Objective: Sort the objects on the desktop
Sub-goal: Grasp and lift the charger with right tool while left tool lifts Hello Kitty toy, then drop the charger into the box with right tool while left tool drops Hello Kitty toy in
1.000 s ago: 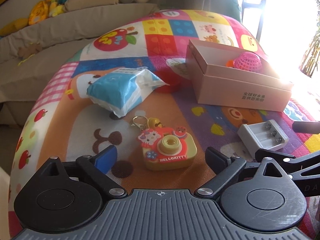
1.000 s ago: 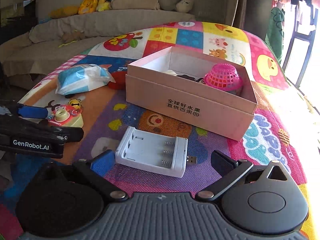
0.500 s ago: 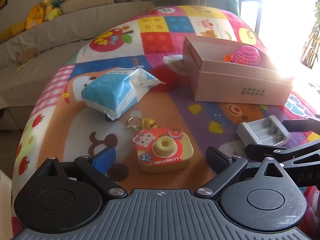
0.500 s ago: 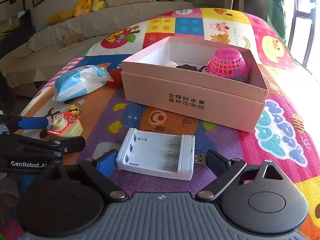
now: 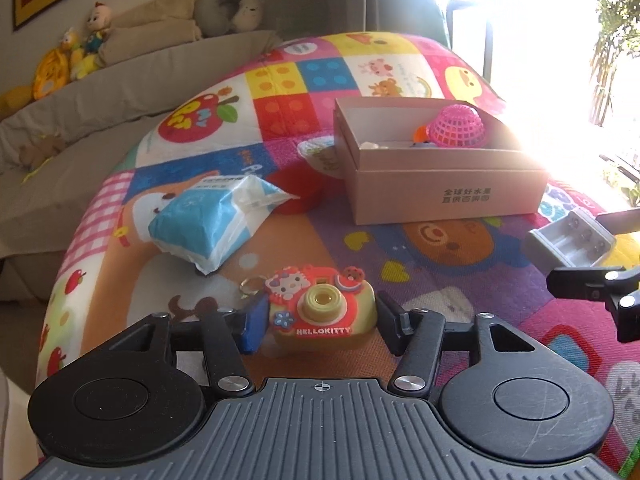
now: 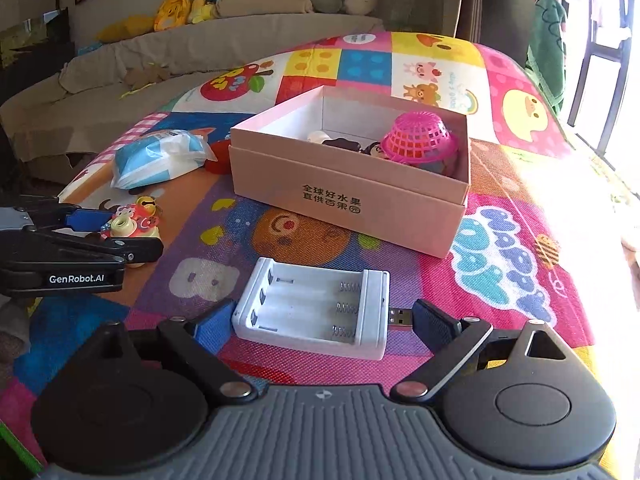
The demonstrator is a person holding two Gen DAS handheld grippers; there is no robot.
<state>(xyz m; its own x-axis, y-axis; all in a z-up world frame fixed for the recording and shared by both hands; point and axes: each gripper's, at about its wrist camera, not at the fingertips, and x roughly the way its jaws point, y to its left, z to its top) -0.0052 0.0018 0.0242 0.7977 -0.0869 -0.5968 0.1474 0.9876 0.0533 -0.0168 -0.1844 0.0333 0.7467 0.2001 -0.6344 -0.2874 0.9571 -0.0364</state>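
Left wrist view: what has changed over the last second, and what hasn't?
The left tool has just closed onto the toy camera, its pads now against both sides. The right tool moved forward to straddle the battery charger, jaws open. Box, tissue pack and pink basket stayed put.

white battery charger [image 6: 316, 316] lies between the open right gripper's [image 6: 320, 324] fingers.

Harsh daylight, fisheye views.
Window [image 5: 520, 40] glare whitens the right side; the left stays dimmer; edges bend strongly.
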